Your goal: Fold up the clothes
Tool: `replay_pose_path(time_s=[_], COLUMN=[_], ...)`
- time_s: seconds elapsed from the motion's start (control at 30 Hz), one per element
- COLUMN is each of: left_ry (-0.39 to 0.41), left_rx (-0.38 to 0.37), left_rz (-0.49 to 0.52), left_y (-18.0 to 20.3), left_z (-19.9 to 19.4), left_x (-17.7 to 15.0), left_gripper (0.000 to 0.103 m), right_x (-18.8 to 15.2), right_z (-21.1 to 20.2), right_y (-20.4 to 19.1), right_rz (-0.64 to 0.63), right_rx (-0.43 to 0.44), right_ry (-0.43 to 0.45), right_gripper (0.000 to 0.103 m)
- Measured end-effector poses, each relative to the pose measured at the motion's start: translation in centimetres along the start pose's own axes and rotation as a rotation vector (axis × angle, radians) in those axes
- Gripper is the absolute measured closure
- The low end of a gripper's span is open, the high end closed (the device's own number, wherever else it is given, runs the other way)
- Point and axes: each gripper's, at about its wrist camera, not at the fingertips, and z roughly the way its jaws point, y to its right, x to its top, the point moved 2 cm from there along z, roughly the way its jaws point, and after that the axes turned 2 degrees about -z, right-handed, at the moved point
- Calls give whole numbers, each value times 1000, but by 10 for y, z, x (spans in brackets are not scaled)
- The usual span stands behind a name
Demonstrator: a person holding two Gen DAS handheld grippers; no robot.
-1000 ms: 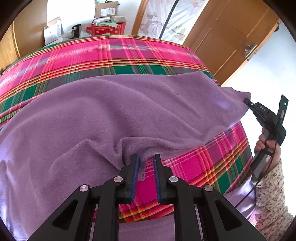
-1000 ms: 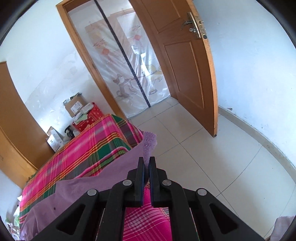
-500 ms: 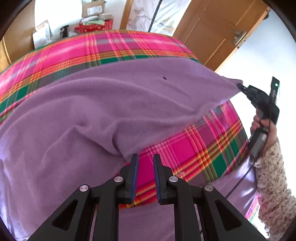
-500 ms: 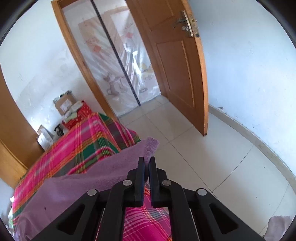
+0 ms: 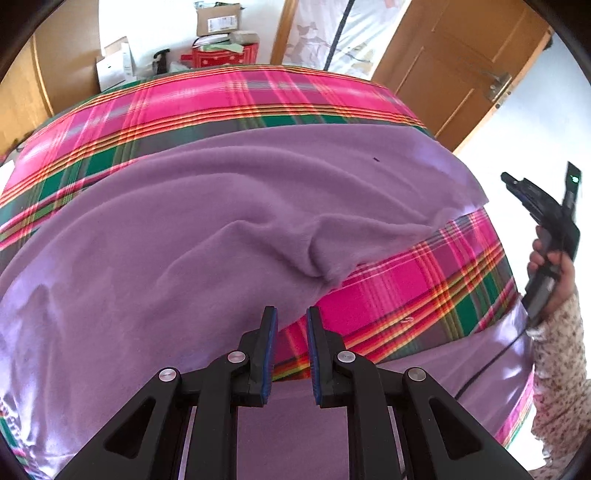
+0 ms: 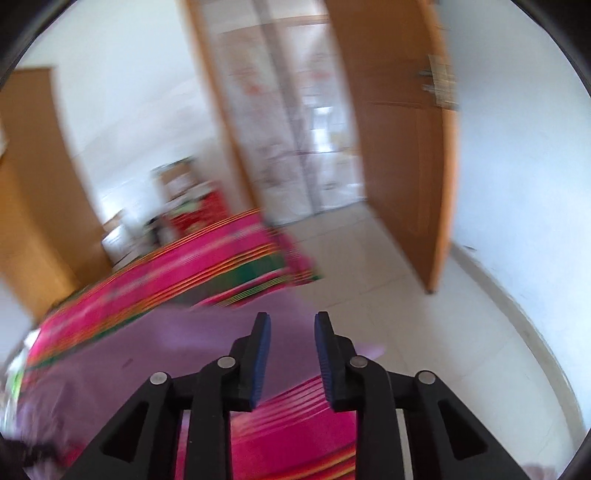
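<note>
A purple fleece garment [image 5: 207, 229] lies spread over the pink plaid bed cover [image 5: 413, 295], its near edge folded back in a rumpled ridge. My left gripper [image 5: 290, 314] hovers just short of that edge, jaws a little apart with only plaid showing between them. In the left wrist view my right gripper [image 5: 506, 178] is off the bed's right side in a person's hand [image 5: 554, 273], clear of the cloth. The blurred right wrist view shows my right gripper [image 6: 291, 317] with its jaws opening and nothing between them, above the garment [image 6: 177, 350].
Cardboard boxes [image 5: 218, 18] and a red box [image 5: 225, 57] stand beyond the bed's far end. A wooden door [image 6: 402, 155] hangs ajar at the right over a pale tiled floor [image 6: 424, 332]. A wooden cupboard [image 6: 26, 192] is at the left.
My right gripper let go of the purple corner and drew away to the right; the corner dropped onto the bed. The garment's near edge now lies further from my left gripper.
</note>
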Motion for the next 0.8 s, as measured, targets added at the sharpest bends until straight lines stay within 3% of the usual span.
replay_pose_path(time_s=[0.13, 0.27, 0.33, 0.43, 0.67, 0.77, 0.8], left_ry=[-7, 14, 17, -3, 2, 2, 3], left_rx=[30, 72, 96, 115, 142, 159, 166], left_rz=[16, 87, 126, 145, 215, 246, 259], left_y=[0, 9, 14, 15, 25, 28, 29], left_z=[5, 5, 8, 16, 20, 22, 22], left_x=[-4, -7, -8, -7, -6, -8, -8], left_gripper=[87, 80, 80, 80, 75, 75, 75], right_x=[-23, -47, -58, -69, -70, -73, -73], right_z=[7, 6, 6, 10, 27, 29, 29], right_y=[-56, -104, -119, -131, -140, -142, -142], right_rz=[-257, -543, -648, -727, -778, -797, -801], right_rx=[190, 279, 276, 286, 265, 261, 254], right_ry=[-113, -159, -163, -194, -219, -212, -209], right_gripper=[67, 59, 58, 57, 57, 71, 80])
